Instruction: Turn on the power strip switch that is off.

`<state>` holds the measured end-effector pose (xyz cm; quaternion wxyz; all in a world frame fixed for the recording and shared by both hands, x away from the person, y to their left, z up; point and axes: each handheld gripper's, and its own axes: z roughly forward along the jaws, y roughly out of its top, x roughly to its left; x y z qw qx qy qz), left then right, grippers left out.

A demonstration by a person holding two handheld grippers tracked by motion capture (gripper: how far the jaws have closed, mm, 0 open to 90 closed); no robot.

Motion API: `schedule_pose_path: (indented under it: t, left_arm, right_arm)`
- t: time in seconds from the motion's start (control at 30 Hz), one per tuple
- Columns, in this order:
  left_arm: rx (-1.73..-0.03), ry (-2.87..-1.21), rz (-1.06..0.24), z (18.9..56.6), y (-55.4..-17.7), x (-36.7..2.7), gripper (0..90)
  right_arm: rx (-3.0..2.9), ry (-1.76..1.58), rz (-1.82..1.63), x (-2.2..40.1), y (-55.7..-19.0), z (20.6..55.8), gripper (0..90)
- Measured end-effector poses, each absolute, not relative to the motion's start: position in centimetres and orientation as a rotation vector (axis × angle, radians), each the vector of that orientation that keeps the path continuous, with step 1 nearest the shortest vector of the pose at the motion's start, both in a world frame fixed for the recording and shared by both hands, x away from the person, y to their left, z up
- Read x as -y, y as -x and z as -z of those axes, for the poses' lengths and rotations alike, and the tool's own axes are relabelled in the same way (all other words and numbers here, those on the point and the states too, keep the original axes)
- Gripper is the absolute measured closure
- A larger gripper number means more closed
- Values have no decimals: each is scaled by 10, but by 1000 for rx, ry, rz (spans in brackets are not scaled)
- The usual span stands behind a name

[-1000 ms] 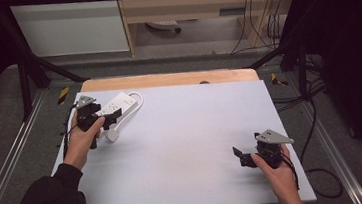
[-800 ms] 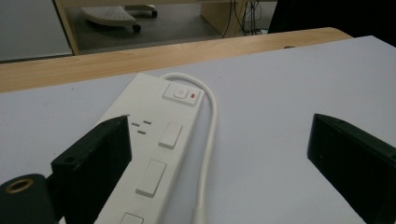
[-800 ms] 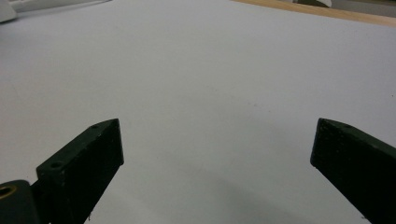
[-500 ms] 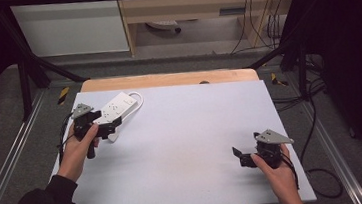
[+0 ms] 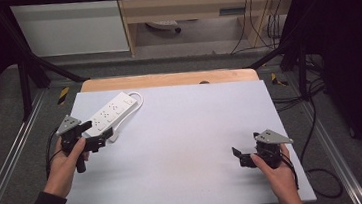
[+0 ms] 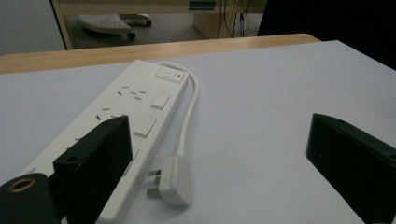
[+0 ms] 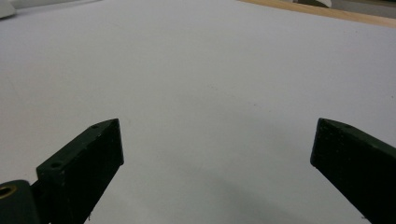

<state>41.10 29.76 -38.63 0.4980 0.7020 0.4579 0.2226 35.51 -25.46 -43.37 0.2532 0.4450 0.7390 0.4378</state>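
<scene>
A white power strip [image 5: 112, 111] lies at the table's far left, with its white cable looping back to a plug [image 5: 113, 136] near its end. In the left gripper view the power strip [image 6: 135, 107] runs under my left jaw, and the plug [image 6: 175, 179] lies flat between the jaws. My left gripper [image 5: 97, 130] is open just over the strip's near end, held by a hand. My right gripper [image 5: 238, 157] is open at the near right, over bare table. In its own view the right gripper [image 7: 217, 135] has nothing between its jaws.
The white table top [image 5: 188, 146] has a wooden strip [image 5: 167, 79] along its far edge. Metal frame rails run down both sides, and cables [image 5: 316, 119] trail on the floor at the right. A cabinet and shelf stand beyond the table.
My left gripper has drawn back toward the person, from over the middle of the power strip to its near end. The right gripper has stayed put.
</scene>
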Motion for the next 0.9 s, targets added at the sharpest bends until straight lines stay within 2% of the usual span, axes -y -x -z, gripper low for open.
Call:
schedule_pose_path:
  t: [0.47, 0.9]
  left_arm:
    - [-1075, -1726, -537, 390, -366, -304, 71]
    - [-1033, -1828, -500, 416, -332, -301, 71]
  right_arm:
    - [-2009, -1213, -1190, 254, -355, 434, 31]
    - [-2011, -1216, -1179, 254, -357, 435, 30]
